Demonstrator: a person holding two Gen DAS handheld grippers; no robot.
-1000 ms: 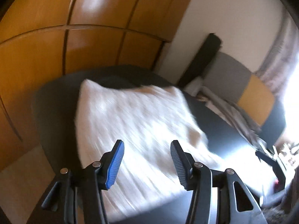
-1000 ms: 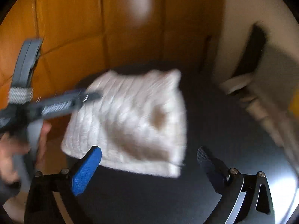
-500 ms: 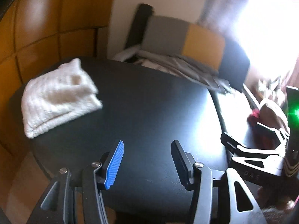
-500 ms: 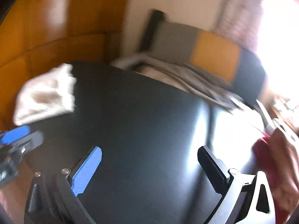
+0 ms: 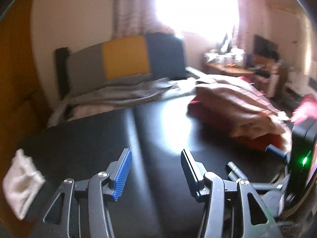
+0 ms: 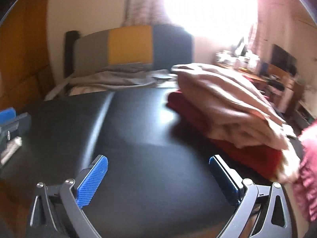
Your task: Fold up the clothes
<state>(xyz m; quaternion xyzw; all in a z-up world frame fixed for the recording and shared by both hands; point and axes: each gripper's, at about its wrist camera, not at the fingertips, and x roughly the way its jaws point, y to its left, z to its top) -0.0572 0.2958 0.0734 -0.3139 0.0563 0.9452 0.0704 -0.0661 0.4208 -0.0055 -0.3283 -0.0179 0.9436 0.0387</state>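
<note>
A folded white knit garment (image 5: 20,182) lies at the table's edge, at about eight o'clock in the left wrist view, well apart from both grippers. Toward two to three o'clock a heap of unfolded clothes rests on the black table (image 5: 83,142): a tan-pink garment (image 5: 233,103) draped over a dark red one (image 5: 204,115); in the right wrist view the same heap sits at two to three o'clock, tan-pink (image 6: 227,103) above red (image 6: 249,154). The left gripper (image 5: 156,174) hangs above bare tabletop with its jaws released and nothing between the blue pads. The right gripper (image 6: 158,180) is likewise spread wide and empty over the table, its right finger near the red garment but not touching it. A fuzzy pink sleeve (image 6: 305,178) shows at four o'clock. Beyond the table, around twelve o'clock, stands a bed with a grey, yellow and navy headboard (image 5: 126,59) and rumpled grey bedding (image 5: 118,95). Both views are blurred.
</note>
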